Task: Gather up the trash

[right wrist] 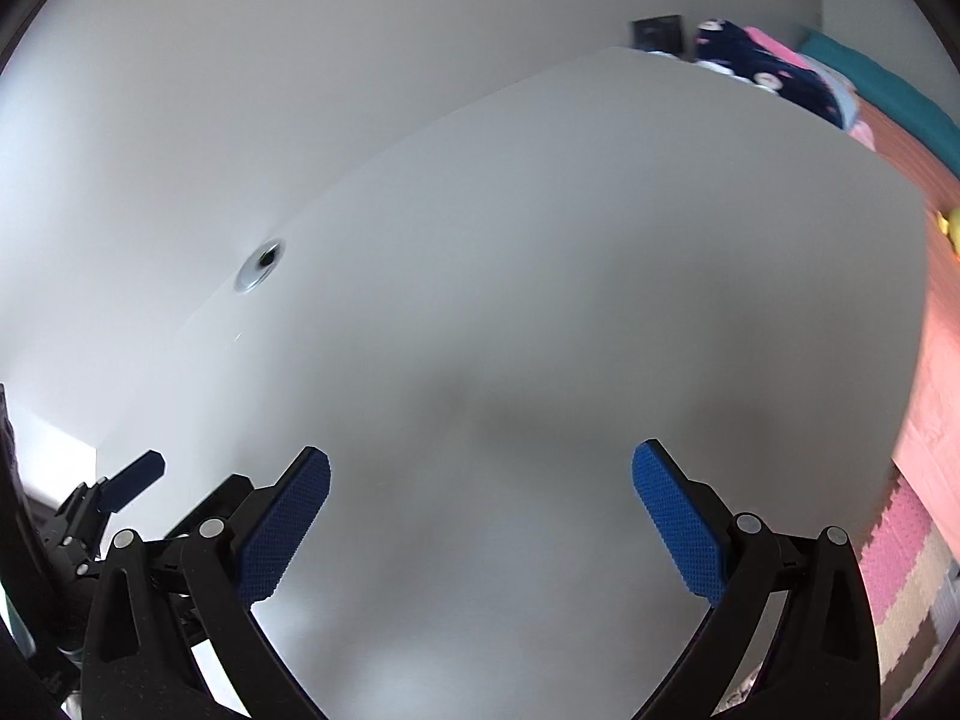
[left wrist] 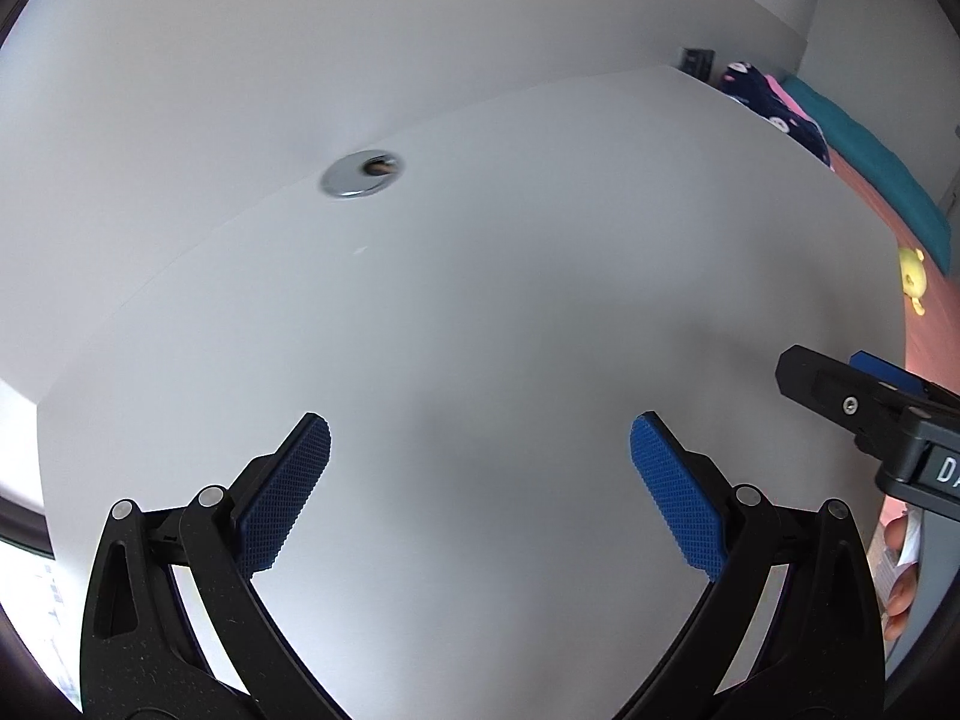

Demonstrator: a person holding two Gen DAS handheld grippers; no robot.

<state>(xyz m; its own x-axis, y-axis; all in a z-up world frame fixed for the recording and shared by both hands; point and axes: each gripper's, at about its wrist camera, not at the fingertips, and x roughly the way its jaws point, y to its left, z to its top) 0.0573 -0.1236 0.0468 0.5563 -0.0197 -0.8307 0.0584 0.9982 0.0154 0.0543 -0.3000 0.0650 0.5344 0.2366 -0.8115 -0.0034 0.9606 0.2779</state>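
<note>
My left gripper hangs open over the white desk, blue pads wide apart with nothing between them. My right gripper is open too, above the same desk, and holds nothing. In the left wrist view the right gripper shows at the right edge, too side-on to judge its jaws there. In the right wrist view one blue finger of the left gripper pokes in at the lower left. No piece of trash shows on the desk in either view.
A chrome cable grommet sits near the desk's back edge by the white wall. Beyond the right edge lie a dark patterned cloth, a teal mat, a yellow toy and pink foam floor tiles. A hand shows lower right.
</note>
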